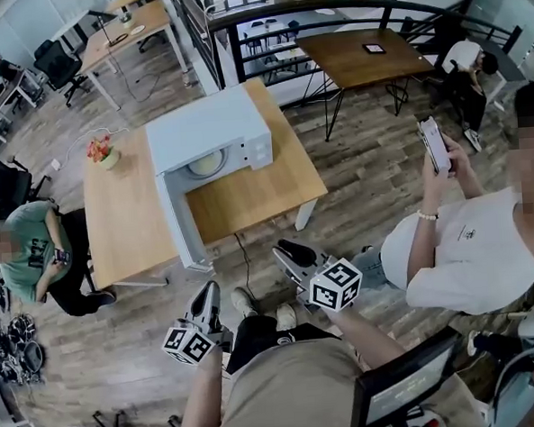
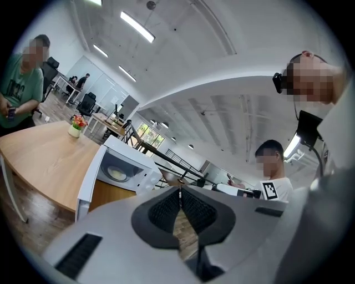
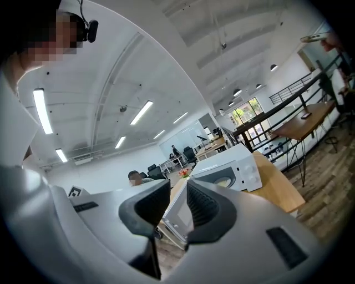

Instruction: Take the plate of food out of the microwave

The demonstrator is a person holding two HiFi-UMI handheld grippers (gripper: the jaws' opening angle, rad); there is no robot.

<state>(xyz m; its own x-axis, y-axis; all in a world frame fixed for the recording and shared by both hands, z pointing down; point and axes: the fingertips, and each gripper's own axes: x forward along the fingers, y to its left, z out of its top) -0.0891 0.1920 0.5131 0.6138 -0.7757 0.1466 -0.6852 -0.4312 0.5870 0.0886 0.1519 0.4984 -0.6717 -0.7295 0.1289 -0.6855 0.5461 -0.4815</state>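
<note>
Pale plate of food (image 1: 206,163) sits inside the open microwave (image 1: 209,126), far across the table (image 1: 266,190) from you.
Your right gripper (image 1: 287,252), jaws slightly apart and empty, is a touch nearer; your left gripper (image 1: 206,297) is pinched closed on nothing. Head view shows the door (image 1: 176,227) swung out left, so right likely has the cleaner line; only the gripper views show the jaw gaps.

The person wears a khaki shirt (image 1: 287,387), black shorts (image 1: 261,330) and pale sneakers (image 1: 243,300). The left gripper (image 1: 206,300) and the right gripper (image 1: 287,250) have smooth grey shells with narrow black slots and black ribbed pads (image 3: 202,202) set in dark surrounds. Each carries a white cube (image 1: 335,284) printed with black square markers.
</note>
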